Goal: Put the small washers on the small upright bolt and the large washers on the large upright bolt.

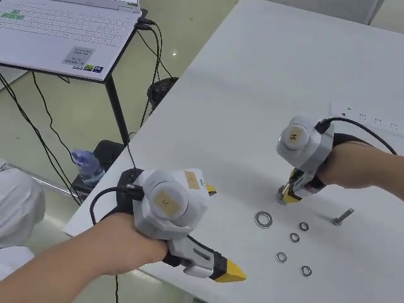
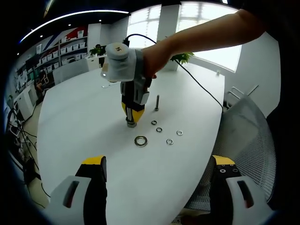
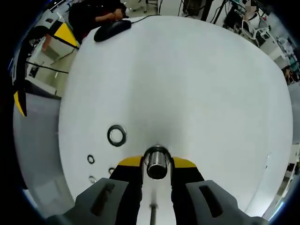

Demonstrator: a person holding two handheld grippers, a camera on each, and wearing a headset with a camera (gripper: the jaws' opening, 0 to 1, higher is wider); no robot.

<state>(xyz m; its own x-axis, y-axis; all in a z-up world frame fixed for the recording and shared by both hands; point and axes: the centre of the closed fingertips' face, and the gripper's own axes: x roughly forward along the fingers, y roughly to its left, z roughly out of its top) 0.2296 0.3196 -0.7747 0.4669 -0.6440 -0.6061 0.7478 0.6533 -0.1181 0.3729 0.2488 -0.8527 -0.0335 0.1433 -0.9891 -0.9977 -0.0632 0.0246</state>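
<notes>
My right gripper [image 1: 287, 196] is shut on the large bolt [image 1: 281, 197], holding it upright with its lower end at the white table [image 1: 252, 95]. In the right gripper view the bolt [image 3: 156, 164] shows end-on between the yellow jaws. One large washer [image 1: 263, 219] lies flat just beside it. Several small washers [image 1: 294, 237] are scattered close by, toward the near edge. The small bolt [image 2: 156, 102] stands upright behind them. My left gripper [image 1: 220, 230] hovers open over the table's near edge, nothing between its fingers, well short of the washers.
A laptop [image 1: 63, 28] sits on a stand left of the table, with cables and a water bottle [image 1: 86, 165] on the floor below. A white power strip [image 1: 372, 118] lies at the far right. A mesh chair [image 2: 243, 126] stands past the table edge.
</notes>
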